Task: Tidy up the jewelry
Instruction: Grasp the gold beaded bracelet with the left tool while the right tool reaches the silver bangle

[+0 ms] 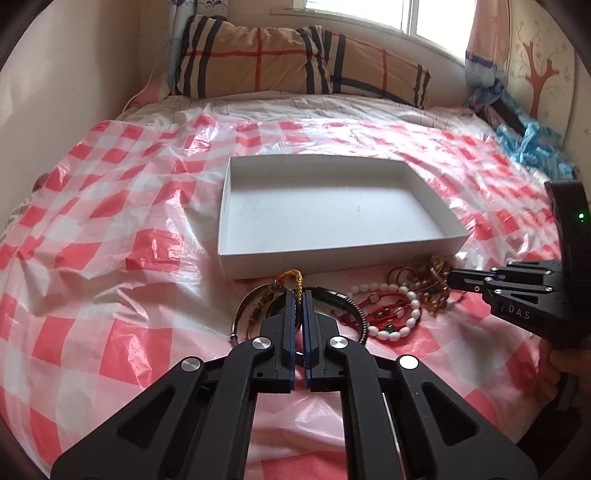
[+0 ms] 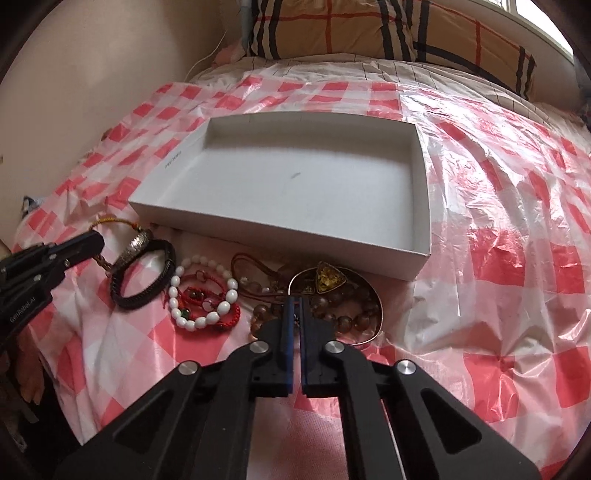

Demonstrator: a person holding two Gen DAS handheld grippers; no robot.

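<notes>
home bedroom, bed (image 1: 110, 229) covered in red-and-white checked plastic sheet (image 1: 122, 206), tan plaid pillow (image 1: 295, 59) at the head, bright window (image 1: 388, 14) behind it, peach curtain (image 1: 484, 33), tree-pattern wall decal (image 1: 539, 70) at right

A shallow white rectangular cardboard box (image 1: 332, 206) lies open and flat, directly ahead of both grippers, beyond the jewelry. A white oval-bead bracelet (image 2: 201, 295) lies flat ahead and left of the right gripper, overlapping a red knotted cord bracelet (image 2: 218, 306). A black braided leather band (image 2: 146, 275) lies further left, tilted against a silver metal bangle (image 2: 136, 243). A brown translucent bead strand (image 2: 343, 314) sits just beyond the right fingertips, beside an amber triangular pendant (image 2: 327, 278) close against the box's near wall. A multicoloured woven cord bracelet (image 1: 291, 278) lies at the left gripper's fingertips.
</notes>
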